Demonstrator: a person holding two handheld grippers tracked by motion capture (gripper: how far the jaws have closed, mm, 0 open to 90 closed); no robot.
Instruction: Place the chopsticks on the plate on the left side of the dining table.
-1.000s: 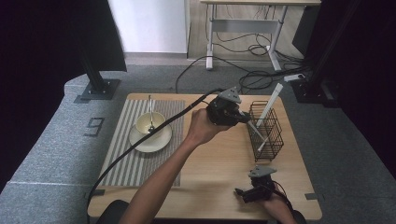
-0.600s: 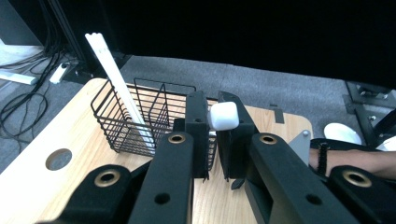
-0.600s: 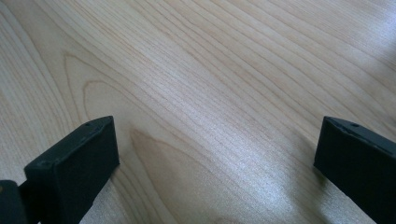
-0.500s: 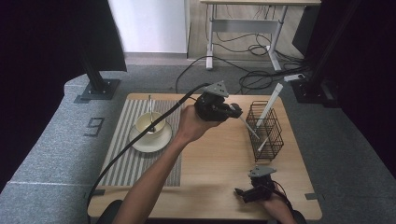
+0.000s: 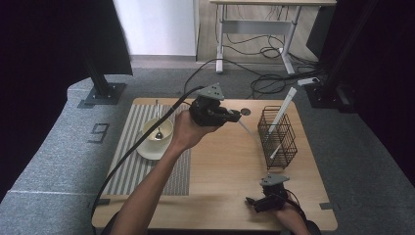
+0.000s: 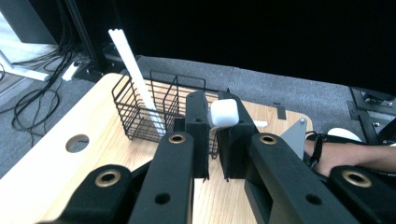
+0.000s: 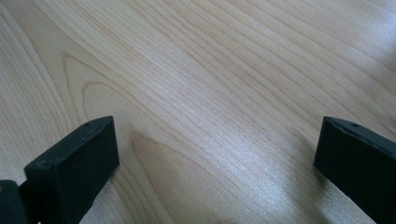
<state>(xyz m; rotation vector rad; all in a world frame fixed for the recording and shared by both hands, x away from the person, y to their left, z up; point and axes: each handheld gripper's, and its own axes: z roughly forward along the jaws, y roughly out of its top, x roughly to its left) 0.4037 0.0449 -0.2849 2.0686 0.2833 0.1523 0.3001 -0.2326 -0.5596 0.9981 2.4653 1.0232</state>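
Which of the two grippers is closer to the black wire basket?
The left. The left gripper hangs above the table just left of the wire basket, holding a white stick. The right gripper rests at the table's near edge, farther from it.

A single dark figure reading 9 (image 5: 100,132) lies on the grey floor, well left of the left tongs (image 5: 234,117). Nothing else is legible

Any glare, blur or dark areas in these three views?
High view: sharp in the middle, black at both sides. Left gripper view: near jaws soft, wire basket and white utensil fairly clear, background black. Right gripper view: soft sheen on the wooden table, jaws slightly blurred.
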